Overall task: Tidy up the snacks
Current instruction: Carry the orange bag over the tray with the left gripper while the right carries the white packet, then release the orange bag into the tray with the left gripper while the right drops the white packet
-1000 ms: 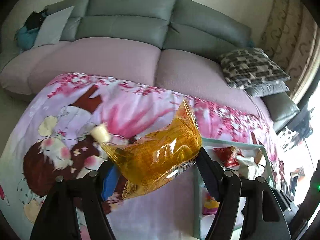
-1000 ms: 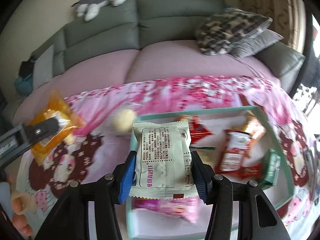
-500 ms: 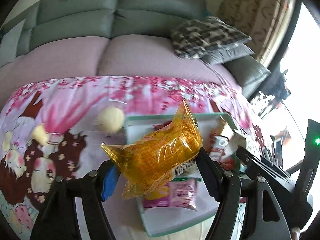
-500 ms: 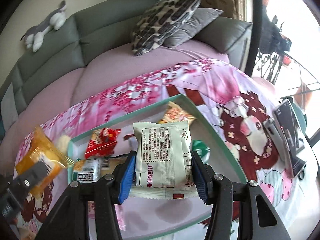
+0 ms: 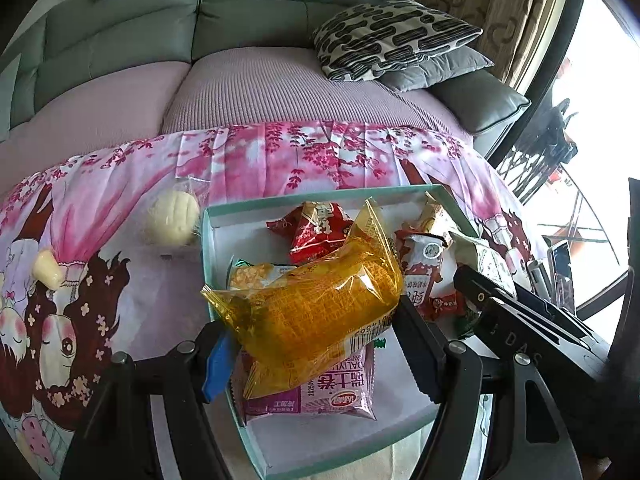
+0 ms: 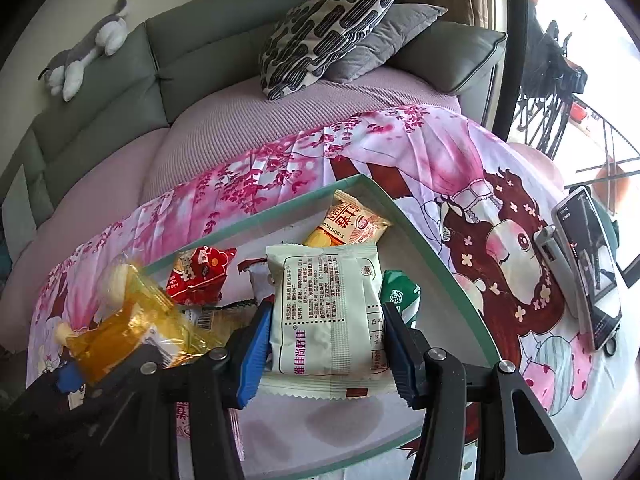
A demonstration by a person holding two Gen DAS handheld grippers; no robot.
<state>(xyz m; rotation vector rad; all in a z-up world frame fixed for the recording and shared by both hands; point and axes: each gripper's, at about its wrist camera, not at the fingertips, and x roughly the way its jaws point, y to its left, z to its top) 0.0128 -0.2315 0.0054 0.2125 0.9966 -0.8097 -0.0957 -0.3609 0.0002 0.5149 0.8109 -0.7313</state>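
tray (image 5: 280, 203) already holds several packets; my left gripper (image 5: 312, 344) clamps the yellow packet (image 5: 320, 312), right gripper (image 6: 326, 344) clamps the pale green packet (image 6: 324, 312) above it. two pale buns (image 5: 172, 222) on the cloth left, i judge

My left gripper (image 5: 312, 344): matt black plastic fingers, blue pad, bright metal screws; clamped on a glossy, crinkled orange film packet (image 5: 316, 312).
My right gripper (image 6: 324, 344): same matt black plastic, blue ribbed pads; gripping a pale green snack pack (image 6: 326, 312), smooth satin film with crimped edges.
Tray (image 5: 256, 210): smooth mint-green rim, matt white floor.
Pink wafer pack (image 5: 316, 396) at the tray's near edge: shiny foil.
Printed cloth (image 5: 280, 160): soft, matt, creased.
Sofa (image 5: 248, 80): ribbed mauve fabric seat, smooth grey leather-like back.
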